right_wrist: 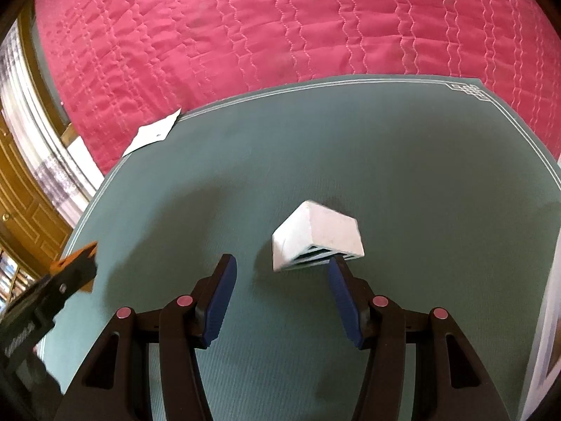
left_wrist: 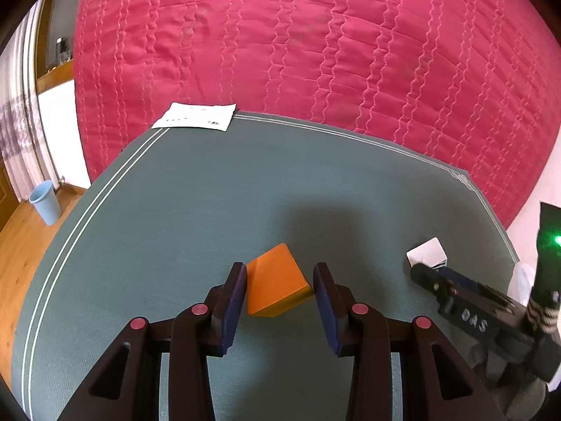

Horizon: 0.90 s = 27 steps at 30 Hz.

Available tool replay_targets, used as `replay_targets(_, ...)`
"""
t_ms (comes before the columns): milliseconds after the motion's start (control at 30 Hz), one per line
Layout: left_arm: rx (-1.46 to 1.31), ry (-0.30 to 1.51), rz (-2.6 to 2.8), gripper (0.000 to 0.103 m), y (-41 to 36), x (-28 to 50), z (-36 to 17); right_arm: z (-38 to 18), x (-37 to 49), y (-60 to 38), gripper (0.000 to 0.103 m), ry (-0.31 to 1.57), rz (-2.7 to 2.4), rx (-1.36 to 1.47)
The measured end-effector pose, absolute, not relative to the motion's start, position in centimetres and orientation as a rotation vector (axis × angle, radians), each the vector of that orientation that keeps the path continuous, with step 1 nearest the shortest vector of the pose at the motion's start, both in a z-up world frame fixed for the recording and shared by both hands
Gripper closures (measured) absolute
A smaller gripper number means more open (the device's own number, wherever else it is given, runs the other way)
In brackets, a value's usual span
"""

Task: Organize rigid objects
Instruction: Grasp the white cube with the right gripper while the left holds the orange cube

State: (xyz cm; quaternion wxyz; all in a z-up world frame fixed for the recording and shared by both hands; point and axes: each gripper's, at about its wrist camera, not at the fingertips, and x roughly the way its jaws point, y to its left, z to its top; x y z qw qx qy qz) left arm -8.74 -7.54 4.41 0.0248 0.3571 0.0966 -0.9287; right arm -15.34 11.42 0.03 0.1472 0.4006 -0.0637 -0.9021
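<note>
Two tools: left tool point(left_wrist: 279, 293) grips orange block point(left_wrist: 277, 282); right tool point(right_wrist: 280, 289) gapes, white block point(right_wrist: 317, 235) seemingly just ahead.

Two wrist fisheyes, close, angled down, sharing green mat point(left_wrist: 175, 210)

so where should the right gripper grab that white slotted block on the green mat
Grip the white slotted block across its two plain side faces, coming from above and behind. It lies skewed to the right gripper, right finger touching its slotted end, so shift right and twist first.
</note>
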Motion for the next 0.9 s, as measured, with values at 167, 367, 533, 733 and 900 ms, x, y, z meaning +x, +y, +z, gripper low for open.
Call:
replay_targets(167,1.116,0.303,-2.865,0.062,-7.5,-8.8,4.2,0.1,-17.3,10.7,0.041,-0.173,-2.624,1.157)
replay_targets(367,1.126,0.312,-2.860,0.062,-7.7,-9.0,4.0,0.1,-18.6,9.3,0.038,-0.107,-2.682,1.172)
replay_targets(533,1.136,0.316,-2.861,0.062,-7.6,-9.0,3.8,0.1,-18.8,8.7,0.050,-0.040,-2.744,1.195)
replay_targets(733,1.132,0.322,-2.869,0.062,-7.7,-8.8,4.0,0.1,-18.4,9.7,0.066,-0.063,-2.765,1.196)
replay_targets(900,1.132,0.326,-2.879,0.062,-7.6,-8.8,4.1,0.1,-16.6,10.7,0.067,-0.087,-2.741,1.182)
